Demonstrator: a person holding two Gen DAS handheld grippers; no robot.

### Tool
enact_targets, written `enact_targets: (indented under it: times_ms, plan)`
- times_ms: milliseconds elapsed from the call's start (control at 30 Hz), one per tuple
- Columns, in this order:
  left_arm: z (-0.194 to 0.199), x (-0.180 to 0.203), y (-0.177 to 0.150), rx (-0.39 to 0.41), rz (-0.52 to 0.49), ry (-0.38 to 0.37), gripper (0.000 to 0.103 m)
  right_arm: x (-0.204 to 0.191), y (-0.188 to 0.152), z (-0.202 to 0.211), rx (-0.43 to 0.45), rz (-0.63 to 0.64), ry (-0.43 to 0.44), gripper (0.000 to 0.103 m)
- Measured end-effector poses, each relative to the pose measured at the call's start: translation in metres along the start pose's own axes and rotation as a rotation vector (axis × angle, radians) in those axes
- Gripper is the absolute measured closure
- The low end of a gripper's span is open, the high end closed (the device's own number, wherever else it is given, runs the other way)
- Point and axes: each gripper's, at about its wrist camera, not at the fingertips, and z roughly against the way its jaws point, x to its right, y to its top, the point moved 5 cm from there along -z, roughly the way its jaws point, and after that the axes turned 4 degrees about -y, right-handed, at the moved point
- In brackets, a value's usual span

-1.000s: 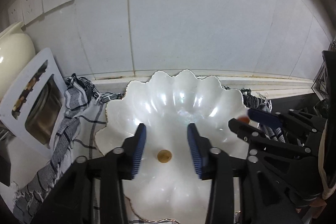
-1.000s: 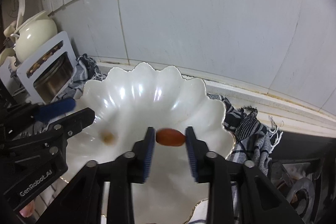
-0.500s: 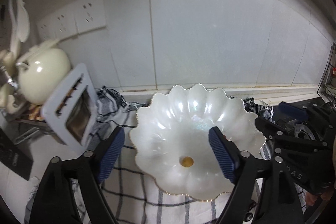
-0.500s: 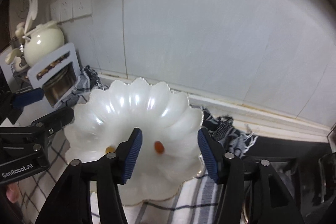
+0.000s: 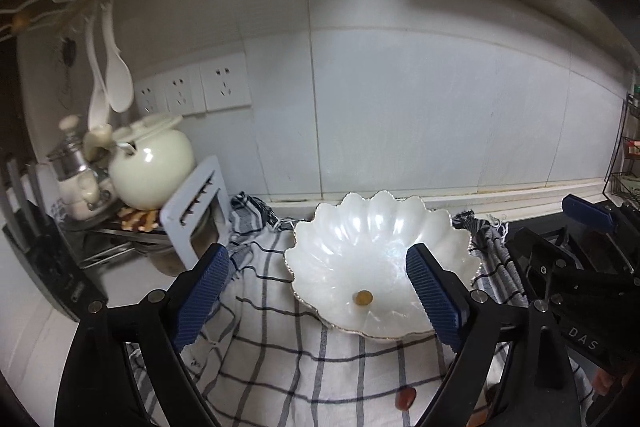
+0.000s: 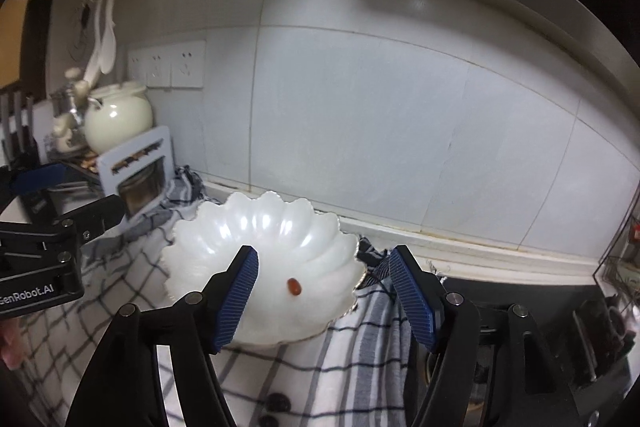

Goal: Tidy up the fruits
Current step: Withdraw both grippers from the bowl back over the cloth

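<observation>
From the right wrist camera I see my right gripper (image 6: 322,293) with its blue pads spread wide, empty, above the near part of a white scalloped dish (image 6: 256,239). A small reddish-brown fruit (image 6: 294,286) lies inside the dish. The dish sits on a checked cloth (image 6: 340,359). My left gripper (image 6: 48,251) shows at far left.

A white checked cloth (image 5: 280,355) with dark lines covers the worktop (image 5: 36,339), its fringed edge bunched against the tiled wall (image 5: 400,107). At the left a cream round pot (image 5: 150,163) with a lid stands behind a tilted white slotted board (image 5: 198,205). Three wall sockets (image 5: 196,89) sit above the pot, beside two hanging white spoons (image 5: 114,75). A wire rack (image 5: 624,155) stands at the far right.
</observation>
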Motion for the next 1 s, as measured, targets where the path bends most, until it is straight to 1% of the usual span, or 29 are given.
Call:
enact_targets:
  times_ms: [67,233,500,600,733,833,1000]
  plan:
    - [0.014,0.002,-0.003,0.014,-0.001,-0.001,0.009,0.001,-0.003,0.013,0.012,-0.010,0.006,0.034]
    - [0.048,0.007,-0.012,0.044,-0.003,-0.008,0.009,0.003,-0.013,0.044,0.043,-0.015,0.011,0.034]
    - [0.093,0.016,-0.030,0.076,-0.015,0.008,0.009,0.007,-0.030,0.087,0.084,-0.021,0.008,0.034]
    - [0.106,0.021,-0.037,0.090,-0.026,0.018,0.009,0.010,-0.037,0.099,0.092,-0.045,0.018,0.034]
    - [0.118,0.026,-0.049,0.088,-0.030,0.014,0.009,0.014,-0.051,0.109,0.085,-0.077,0.034,0.034]
    - [0.125,0.030,-0.060,0.091,-0.036,0.021,0.009,0.017,-0.062,0.116,0.080,-0.079,0.032,0.034]
    - [0.136,0.035,-0.084,0.069,-0.030,0.021,0.009,0.017,-0.083,0.126,0.066,-0.063,0.025,0.034]
